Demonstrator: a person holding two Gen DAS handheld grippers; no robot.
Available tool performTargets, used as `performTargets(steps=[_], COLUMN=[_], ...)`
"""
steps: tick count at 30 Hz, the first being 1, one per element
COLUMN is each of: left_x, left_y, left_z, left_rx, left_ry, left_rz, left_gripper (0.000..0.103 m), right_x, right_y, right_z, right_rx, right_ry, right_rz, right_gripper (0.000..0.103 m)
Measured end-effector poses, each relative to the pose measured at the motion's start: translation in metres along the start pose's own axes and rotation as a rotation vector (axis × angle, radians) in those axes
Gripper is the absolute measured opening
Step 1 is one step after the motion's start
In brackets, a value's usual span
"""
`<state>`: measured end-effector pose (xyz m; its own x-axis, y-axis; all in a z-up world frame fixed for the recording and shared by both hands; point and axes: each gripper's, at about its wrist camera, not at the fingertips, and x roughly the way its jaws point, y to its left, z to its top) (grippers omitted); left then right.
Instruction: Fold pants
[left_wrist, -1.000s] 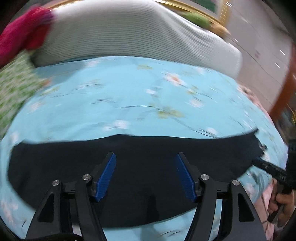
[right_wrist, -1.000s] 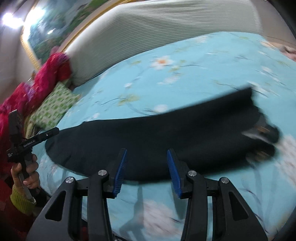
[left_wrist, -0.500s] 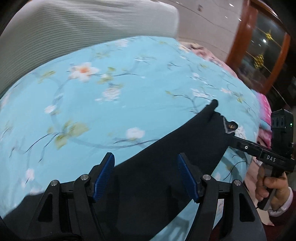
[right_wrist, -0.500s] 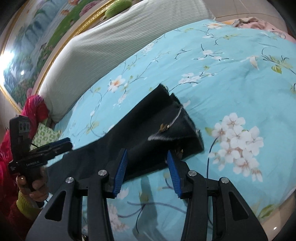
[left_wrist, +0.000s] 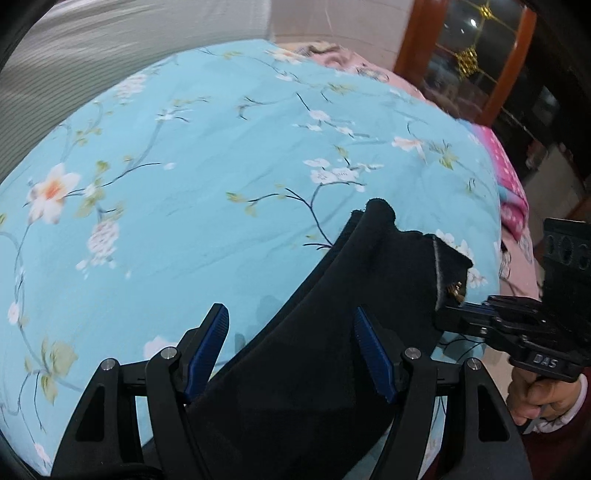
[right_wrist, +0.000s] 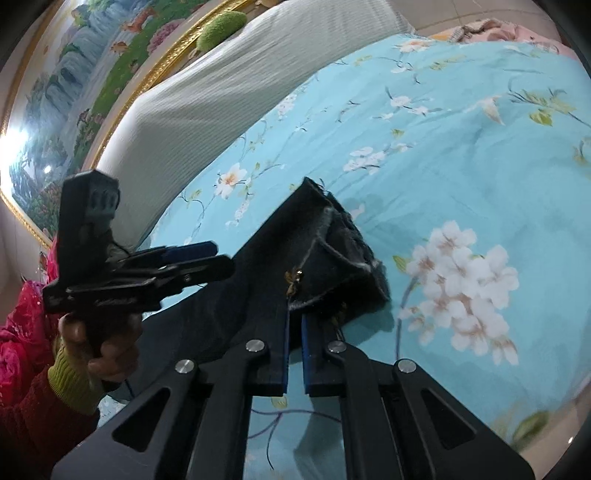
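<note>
Black pants (left_wrist: 332, 332) lie on a light blue flowered bedspread (left_wrist: 184, 184), waist end with zipper at the right. My left gripper (left_wrist: 291, 350) is open, its blue pads either side of the pants just above the cloth. My right gripper (right_wrist: 294, 325) is shut on the near waist corner of the pants (right_wrist: 325, 251), by the zipper. It also shows in the left wrist view (left_wrist: 454, 314), pinching that corner. The left gripper also shows in the right wrist view (right_wrist: 207, 258), over the pants further left.
A white ribbed pillow roll (right_wrist: 221, 92) lies along the far side of the bed below a painted headboard (right_wrist: 74, 92). Pink bedding (left_wrist: 513, 199) hangs at the bed's right edge. A wooden cabinet (left_wrist: 480, 55) stands beyond.
Both grippers moved right along the pants to the waist end. My right gripper went from open to shut on the waist corner. The left stayed open.
</note>
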<state>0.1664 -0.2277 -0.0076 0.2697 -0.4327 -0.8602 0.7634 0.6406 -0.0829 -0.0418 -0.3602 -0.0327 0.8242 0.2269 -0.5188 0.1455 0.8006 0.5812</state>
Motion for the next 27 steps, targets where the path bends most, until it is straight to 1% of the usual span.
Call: performTargets(steps=[2, 3, 5, 6, 8, 10, 13, 18, 19, 20, 21, 22, 23, 24, 25, 27], left_x=[0.01, 0.013, 0.021, 0.024, 0.029, 0.034, 0.046, 0.057, 0.06, 0.06, 0.06, 0.058, 0.056, 0.055, 0.052, 0.045], left_y=[-0.004, -0.005, -0.007, -0.007, -0.009, -0.01, -0.011, -0.017, -0.02, -0.024, -0.028, -0.032, -0.035, -0.036, -0.038, -0.038], left_z=[0.005, 0.006, 0.009, 0.01, 0.013, 0.015, 0.021, 0.03, 0.031, 0.032, 0.033, 0.034, 0.034, 0.034, 0.034, 0.032], left_rx=[0.024, 0.034, 0.048, 0.053, 0.056, 0.063, 0.057, 0.055, 0.066, 0.078, 0.091, 0.102, 0.104, 0.102, 0.104, 0.103], left_ry=[0.026, 0.034, 0.052, 0.063, 0.075, 0.087, 0.117, 0.123, 0.126, 0.123, 0.114, 0.104, 0.098, 0.094, 0.08, 0.061], left_rz=[-0.002, 0.0, -0.006, -0.015, -0.031, -0.05, -0.089, -0.123, -0.12, -0.119, -0.126, -0.146, -0.176, -0.189, -0.178, -0.178], left_gripper=[0.071, 0.071, 0.071, 0.071, 0.071, 0.071, 0.071, 0.07, 0.067, 0.064, 0.05, 0.032, 0.021, 0.015, 0.012, 0.011], right_x=[-0.004, -0.004, -0.004, -0.005, -0.008, -0.01, -0.002, 0.007, 0.008, 0.009, 0.01, 0.01, 0.01, 0.009, 0.008, 0.006], right_y=[-0.004, -0.005, -0.007, -0.009, -0.011, -0.013, -0.016, -0.019, -0.019, -0.018, -0.02, -0.021, -0.021, -0.02, -0.018, -0.016], right_z=[-0.002, -0.005, -0.006, -0.007, -0.009, -0.009, -0.008, -0.008, -0.008, -0.008, -0.008, -0.009, -0.01, -0.01, -0.01, -0.01], right_rx=[0.013, 0.011, 0.024, 0.04, 0.066, 0.08, 0.105, 0.098, 0.093, 0.082, 0.071, 0.07, 0.063, 0.049, 0.036, 0.024], right_ry=[-0.006, 0.005, 0.026, 0.025, 0.017, 0.002, 0.003, -0.024, -0.026, -0.027, -0.032, -0.037, -0.043, -0.047, -0.049, -0.053], right_rz=[-0.002, -0.013, -0.039, -0.042, -0.04, -0.032, -0.038, -0.007, 0.0, -0.002, -0.004, 0.001, 0.006, 0.01, 0.01, 0.021], right_gripper=[0.006, 0.007, 0.012, 0.016, 0.033, 0.034, 0.034, 0.032, 0.03, 0.022, 0.019, 0.016, 0.014, 0.014, 0.013, 0.013])
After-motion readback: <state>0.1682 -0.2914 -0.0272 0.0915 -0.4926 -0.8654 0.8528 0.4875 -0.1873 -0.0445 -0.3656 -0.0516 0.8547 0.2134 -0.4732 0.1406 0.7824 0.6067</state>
